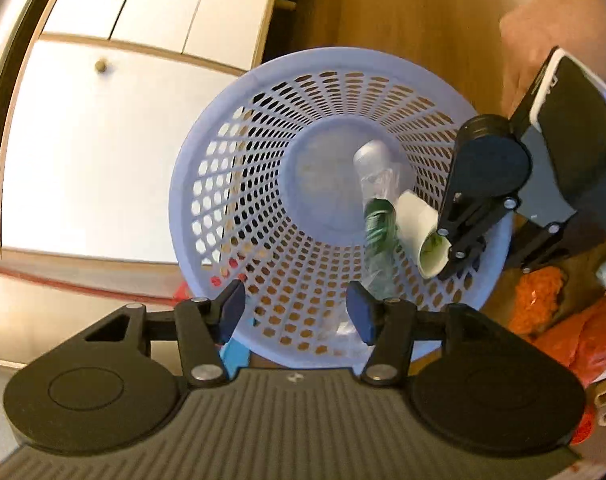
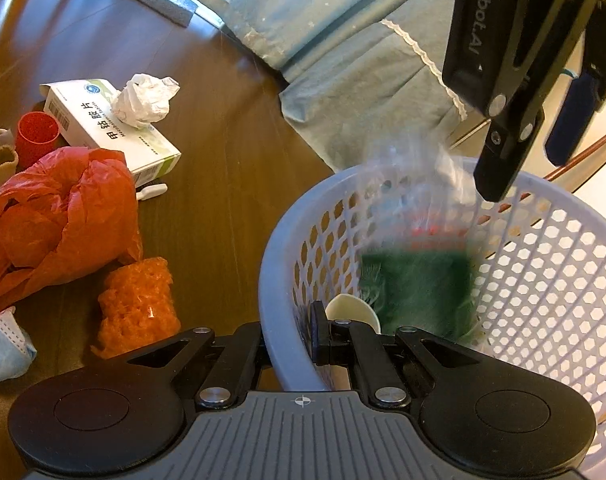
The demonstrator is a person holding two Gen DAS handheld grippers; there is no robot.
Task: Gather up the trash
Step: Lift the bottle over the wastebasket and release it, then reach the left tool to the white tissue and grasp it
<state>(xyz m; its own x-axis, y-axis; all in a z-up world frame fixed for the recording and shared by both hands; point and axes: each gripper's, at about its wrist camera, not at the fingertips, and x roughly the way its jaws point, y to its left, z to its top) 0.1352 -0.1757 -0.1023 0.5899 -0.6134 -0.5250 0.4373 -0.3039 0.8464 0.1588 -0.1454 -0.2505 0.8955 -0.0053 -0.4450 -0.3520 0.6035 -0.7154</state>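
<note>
Left wrist view looks down into the lavender basket (image 1: 207, 184), where a clear plastic bottle with a green label (image 1: 377, 216) is blurred, apparently dropping toward the bottom, and a white paper cup (image 1: 421, 236) sits against the wall at about four o'clock. The left hand-held gripper (image 1: 295, 310) hangs over the rim at six o'clock with its blue pads apart and nothing between them, so it is released. The right hand-held gripper (image 1: 459, 254) comes in from three o'clock and is clenched on the basket's rim (its jaws pinch the wall right beside the cup), which looks like steadying the basket.

So two pieces seem collected, and plenty is left. In the right wrist view, on the dark wooden floor (image 2: 231, 152) to the basket's nine and ten o'clock, lie a red plastic bag (image 2: 55, 216), an orange mesh wad (image 2: 137, 308), a white medicine box (image 2: 115, 128) with a crumpled tissue (image 2: 145, 98) on it, a red cup (image 2: 37, 136), a small white stick-like piece (image 2: 153, 191) and a blue face mask (image 2: 3, 348) at the left edge. By my judgement the task is in its early part, with the left hand free to fetch the next piece.
</note>
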